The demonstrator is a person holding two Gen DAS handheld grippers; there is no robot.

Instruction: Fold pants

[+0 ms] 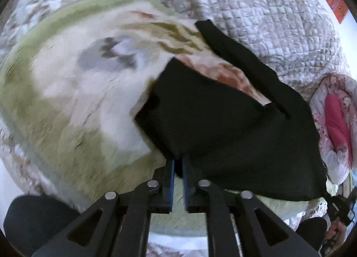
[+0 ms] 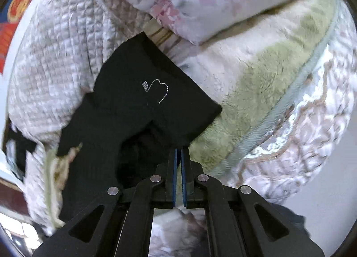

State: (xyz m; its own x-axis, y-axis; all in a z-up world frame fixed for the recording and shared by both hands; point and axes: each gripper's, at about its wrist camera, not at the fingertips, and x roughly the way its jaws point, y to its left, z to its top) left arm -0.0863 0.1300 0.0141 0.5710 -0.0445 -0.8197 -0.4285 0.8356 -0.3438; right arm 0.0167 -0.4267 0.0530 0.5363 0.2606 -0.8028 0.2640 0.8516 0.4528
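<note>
Black pants point(image 1: 227, 127) hang lifted over a fluffy white and green blanket point(image 1: 73, 92) on a bed. My left gripper point(image 1: 178, 158) is shut on an edge of the pants, with cloth pinched between its blue pads. In the right wrist view the pants point(image 2: 125, 112) show a small white embroidered outline. My right gripper point(image 2: 179, 151) is shut on another edge of the pants. The fabric sags between the two grips and one leg trails back toward the quilt.
A grey-white quilted bedspread point(image 1: 256, 18) lies behind the blanket. A pink floral comforter point(image 2: 212, 0) with a magenta lining is bunched at the side. A red patterned hanging point(image 2: 15, 11) is on the wall. The blanket's green border point(image 2: 267, 71) runs beside the pants.
</note>
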